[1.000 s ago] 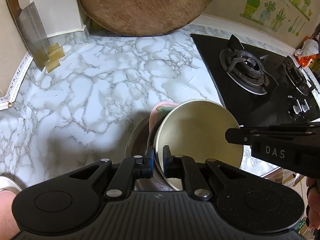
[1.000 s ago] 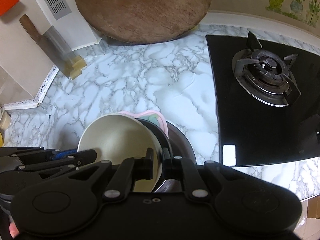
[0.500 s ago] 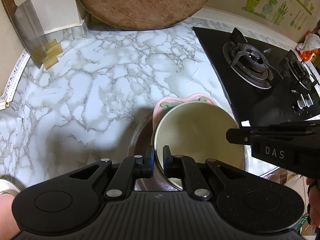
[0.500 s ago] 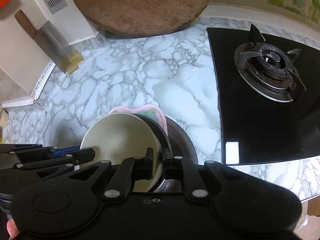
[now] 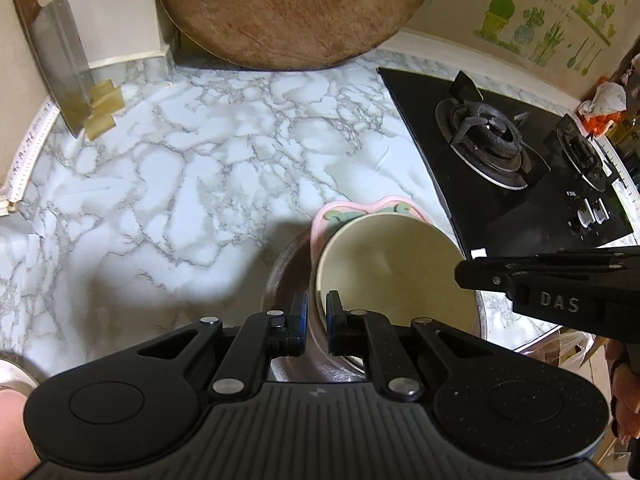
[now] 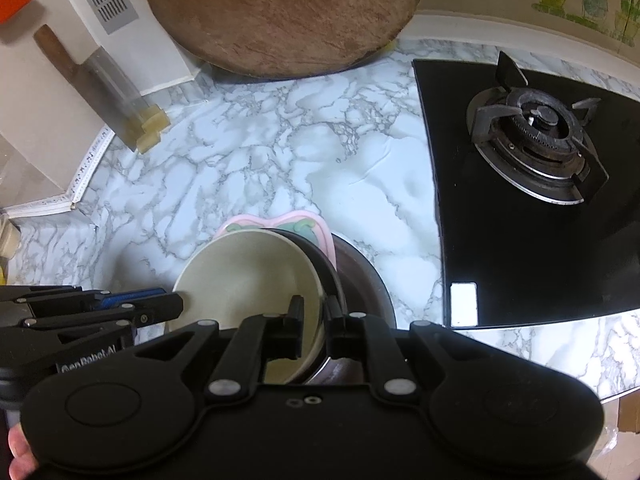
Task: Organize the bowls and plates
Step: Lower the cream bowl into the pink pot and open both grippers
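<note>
A stack of dishes hangs between both grippers above the marble counter's front edge: a cream bowl (image 5: 394, 268) on top, a pink plate with green pattern (image 5: 352, 210) under it, and a metal bowl (image 5: 286, 276) at the bottom. My left gripper (image 5: 316, 312) is shut on the stack's left rim. My right gripper (image 6: 314, 314) is shut on the right rim, where the cream bowl (image 6: 248, 276), the pink plate (image 6: 308, 226) and the brown metal bowl (image 6: 364, 280) show. Each gripper appears side-on in the other's view.
A big round wooden board (image 5: 288, 8) leans on the back wall. A cleaver (image 5: 60, 76) stands in a holder at the back left. A black gas hob (image 5: 516, 168) fills the right. The marble counter (image 5: 180, 168) lies between them.
Both grippers have carried the dish stack forward over the counter, toward the wooden board. The pink plate shows more from behind the cream bowl. The grips are unchanged.
</note>
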Motion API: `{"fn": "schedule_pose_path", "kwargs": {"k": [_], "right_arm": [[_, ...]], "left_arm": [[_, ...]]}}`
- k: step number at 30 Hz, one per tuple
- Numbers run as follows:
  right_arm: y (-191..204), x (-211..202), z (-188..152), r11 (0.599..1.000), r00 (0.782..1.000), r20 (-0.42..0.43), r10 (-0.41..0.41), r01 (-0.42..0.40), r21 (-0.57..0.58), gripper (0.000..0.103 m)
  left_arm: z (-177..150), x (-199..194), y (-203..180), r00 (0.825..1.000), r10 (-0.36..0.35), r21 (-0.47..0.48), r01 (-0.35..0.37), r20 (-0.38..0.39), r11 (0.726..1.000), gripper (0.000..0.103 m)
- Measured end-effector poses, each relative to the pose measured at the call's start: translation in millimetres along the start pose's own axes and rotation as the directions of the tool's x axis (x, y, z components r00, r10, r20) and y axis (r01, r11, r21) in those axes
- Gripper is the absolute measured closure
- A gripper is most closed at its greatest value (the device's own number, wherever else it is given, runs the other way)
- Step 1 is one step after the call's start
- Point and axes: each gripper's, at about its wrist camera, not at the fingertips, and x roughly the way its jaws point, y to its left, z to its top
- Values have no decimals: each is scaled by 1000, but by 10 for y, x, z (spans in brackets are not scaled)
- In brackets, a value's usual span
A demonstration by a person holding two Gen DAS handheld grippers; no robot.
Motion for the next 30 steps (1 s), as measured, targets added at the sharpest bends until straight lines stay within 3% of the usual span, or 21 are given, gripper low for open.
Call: {"fn": "schedule_pose_path", "kwargs": {"k": [11,20,21,23,24,26,27,30], "right_arm": [[54,-262,-128,995,994,53,99,-97,-34,88],[166,-441,-248,990,987,101,123,-115,-85,80],[174,-463,-262,989,986,110,124,-114,-89,77],[190,-512,-296,989,984,127,124,-112,-102,67],[194,-537,-311,988,983,135,125,-112,-104,54],[193,-588,-349,988,980,155,126,-109,-114,33],[187,-609,-365,988,979,162,122,-103,-117,26],[145,-665,-415,989,977,187,107,-85,-121,19]], "left_arm": [[-99,-243,120,997,-20,-17,21,70,1000,94],[-223,-461,140,991,-39,-4,39,126,999,87],[-240,-484,144,991,-40,-6,41,131,999,84],[-275,-528,153,988,-41,-10,42,146,999,62],[-301,-558,155,987,-39,-8,41,158,999,46],[-350,-608,161,982,-26,-8,28,187,1000,34],[-372,-627,163,980,-24,-6,26,197,1000,33],[-421,-640,177,980,-35,-1,36,195,999,32]]}}
